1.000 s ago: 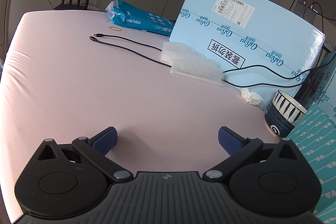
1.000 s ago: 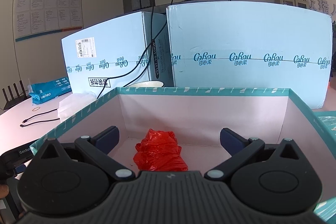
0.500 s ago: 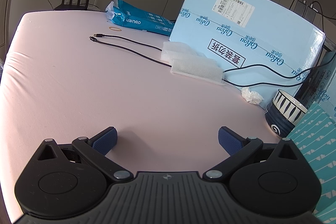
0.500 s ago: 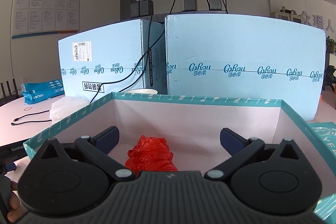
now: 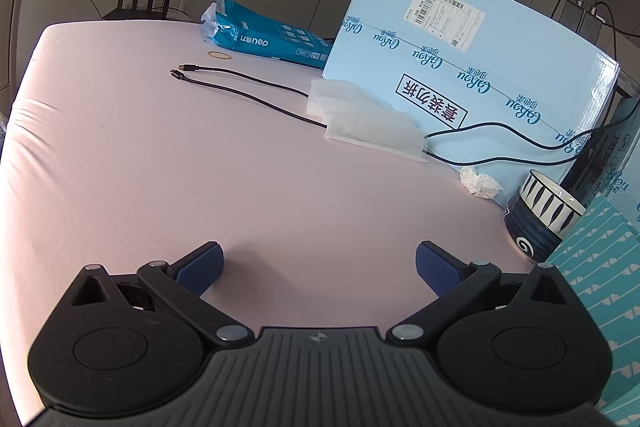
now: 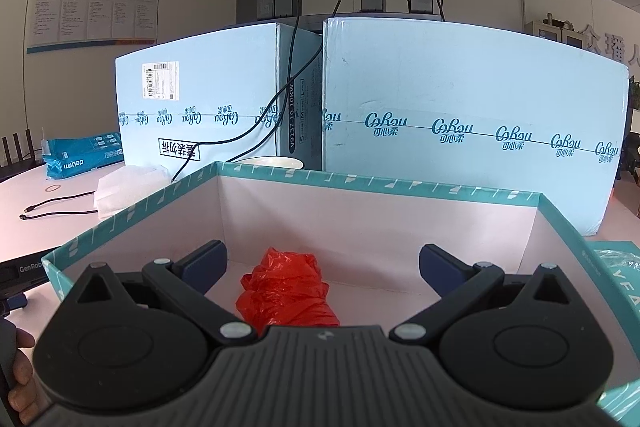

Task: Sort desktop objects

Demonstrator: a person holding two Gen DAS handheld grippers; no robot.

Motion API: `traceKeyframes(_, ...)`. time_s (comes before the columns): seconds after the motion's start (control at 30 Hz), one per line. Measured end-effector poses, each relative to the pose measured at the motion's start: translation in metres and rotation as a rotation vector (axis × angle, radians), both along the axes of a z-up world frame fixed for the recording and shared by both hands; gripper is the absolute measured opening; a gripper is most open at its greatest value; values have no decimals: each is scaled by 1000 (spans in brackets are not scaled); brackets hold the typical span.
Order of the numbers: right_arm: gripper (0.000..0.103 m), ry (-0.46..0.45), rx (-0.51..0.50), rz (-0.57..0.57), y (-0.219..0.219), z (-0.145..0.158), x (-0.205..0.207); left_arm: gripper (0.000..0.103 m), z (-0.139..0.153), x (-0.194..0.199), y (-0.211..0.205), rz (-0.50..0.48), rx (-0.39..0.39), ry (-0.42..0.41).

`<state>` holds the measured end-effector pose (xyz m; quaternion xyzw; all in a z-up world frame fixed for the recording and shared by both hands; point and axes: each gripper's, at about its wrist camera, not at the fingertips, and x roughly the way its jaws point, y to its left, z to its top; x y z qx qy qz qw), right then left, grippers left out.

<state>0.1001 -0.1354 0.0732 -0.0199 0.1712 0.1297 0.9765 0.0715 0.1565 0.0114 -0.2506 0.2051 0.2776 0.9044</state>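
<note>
A crumpled red plastic bag [image 6: 286, 289] lies on the floor of a teal-rimmed cardboard box [image 6: 384, 183]. Over the box's near side my right gripper [image 6: 323, 267] stands open, and the bag sits loose between and below its fingers. My left gripper [image 5: 318, 266] is open above bare pink tabletop with nothing in it. Ahead of it lie a crumpled white tissue [image 5: 479, 181], a blue-and-white striped bowl [image 5: 540, 215], two white foam pads [image 5: 374, 133] and a black cable [image 5: 240, 89]. The box's teal wall [image 5: 600, 267] shows at the right edge of the left wrist view.
Large light-blue cartons [image 6: 472, 123] wall off the back of the table. A blue paper pack [image 5: 264, 37], a rubber band [image 5: 221, 55] and a black router [image 5: 140, 7] sit at the far end. A hand [image 6: 16, 367] shows at the lower left of the right wrist view.
The right gripper has pulled back and tilted upward, so the red bag sits lower and more hidden behind its body. The left gripper has not moved.
</note>
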Motion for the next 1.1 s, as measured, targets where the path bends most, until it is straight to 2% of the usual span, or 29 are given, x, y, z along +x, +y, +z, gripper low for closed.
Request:
traceKeyframes(0.77,103,39,6,12,-1,2,2,103,0,0,0,0,-2,-1)
traceKeyframes(1.1,103,-7,1,-12,0,0,-2,103,-1,-1,0,0,-1,-1)
